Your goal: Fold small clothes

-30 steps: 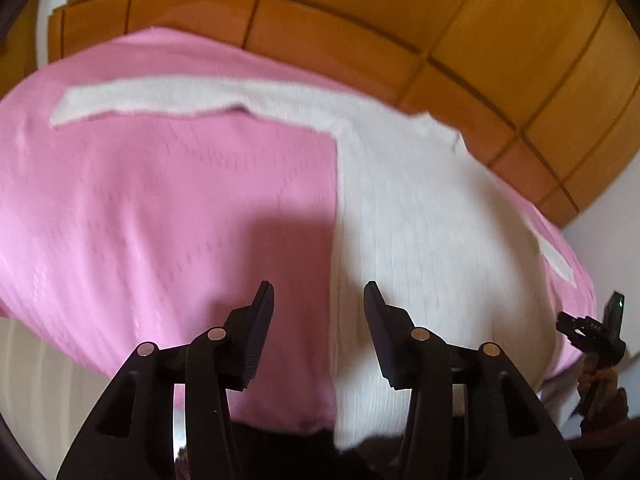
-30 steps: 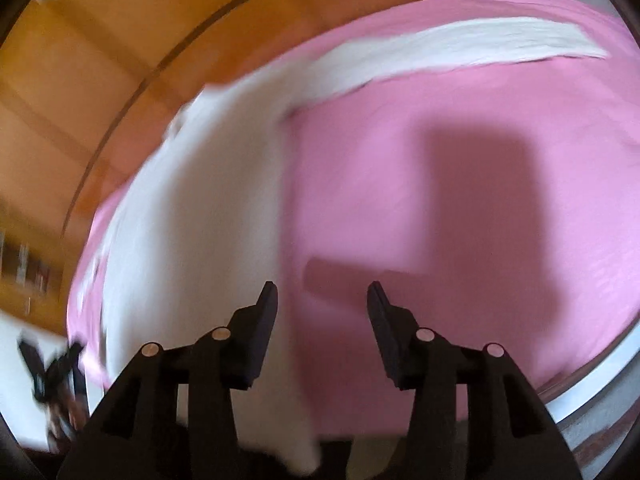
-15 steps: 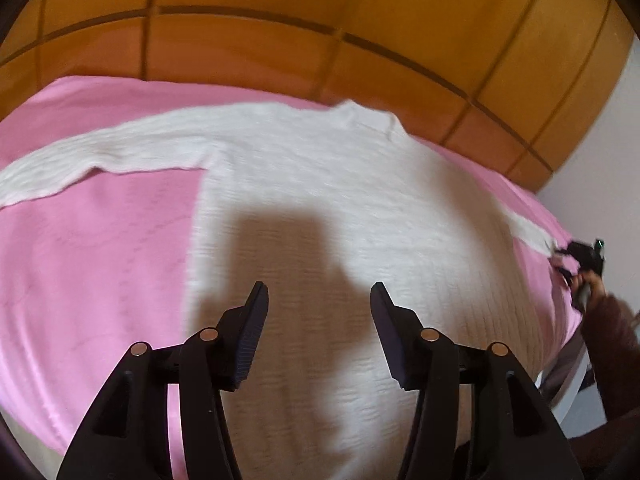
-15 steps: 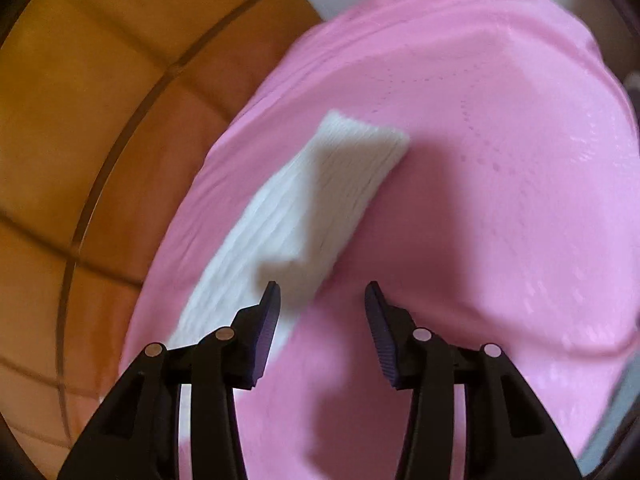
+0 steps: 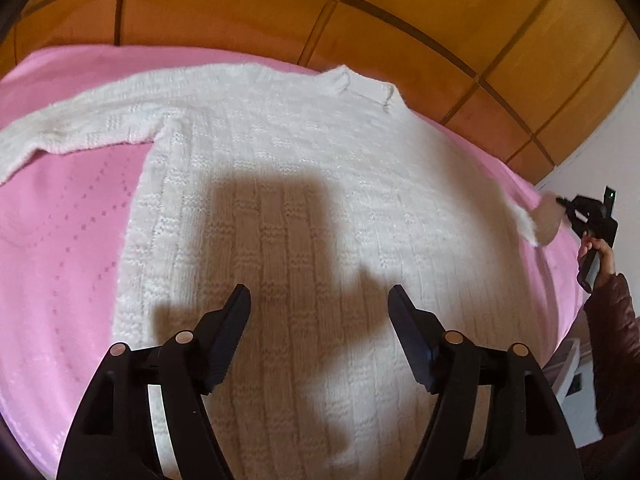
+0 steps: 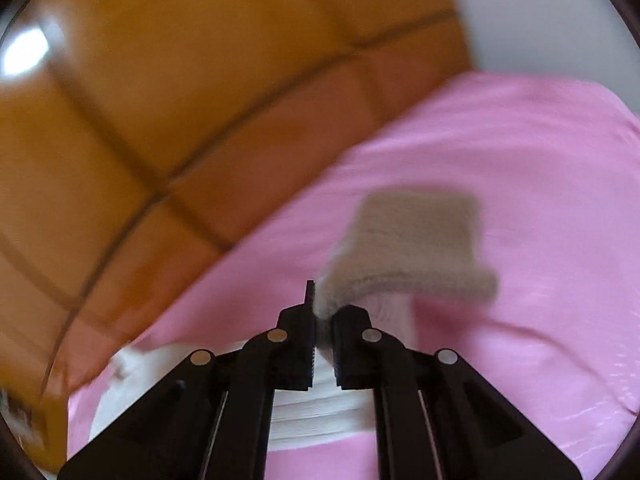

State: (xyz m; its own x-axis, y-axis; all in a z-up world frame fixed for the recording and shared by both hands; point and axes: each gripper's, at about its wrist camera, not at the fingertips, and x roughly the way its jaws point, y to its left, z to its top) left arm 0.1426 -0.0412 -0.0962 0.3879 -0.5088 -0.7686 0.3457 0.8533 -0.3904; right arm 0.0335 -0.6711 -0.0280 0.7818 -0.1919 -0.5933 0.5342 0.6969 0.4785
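Over the pink bedspread (image 5: 60,264), one sleeve of the white sweater (image 5: 304,184) is pinched and lifted for the first fold.

At the right edge of the bed the right gripper (image 6: 323,334) has just closed its jaws on the cuff (image 6: 416,248), which stands up clear of the cover. The sweater lies flat, neck toward the far wooden headboard (image 5: 400,12), other sleeve stretched left. The left gripper (image 5: 318,312) hovers above the body with jaws that have just been widening and nothing between them. Best to carry the cuff low across the chest, keeping the sleeve straight, while the left pins the shoulder so the knit does not drag.
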